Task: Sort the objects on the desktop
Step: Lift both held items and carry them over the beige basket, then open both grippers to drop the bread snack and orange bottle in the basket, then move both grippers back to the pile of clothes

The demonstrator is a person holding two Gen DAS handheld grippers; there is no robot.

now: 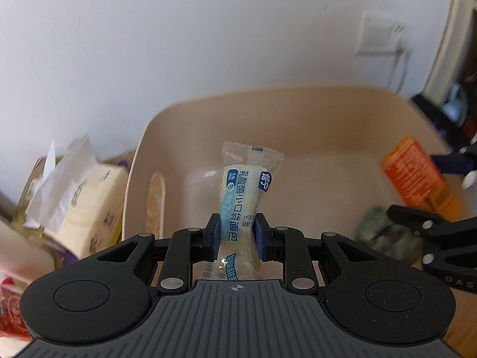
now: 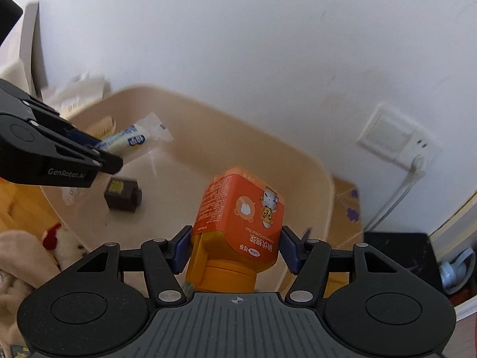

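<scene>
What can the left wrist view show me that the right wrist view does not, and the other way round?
Only the left wrist view shows the red packet at the lower left and the grey-green lump beside the right gripper.

Only the right wrist view shows the small dark box lying in the tub, the soft toy and the black pad.

Both show the beige tub, the bread packet in the left gripper, the orange bottle in the right gripper, the tissue pack and the wall socket.
</scene>
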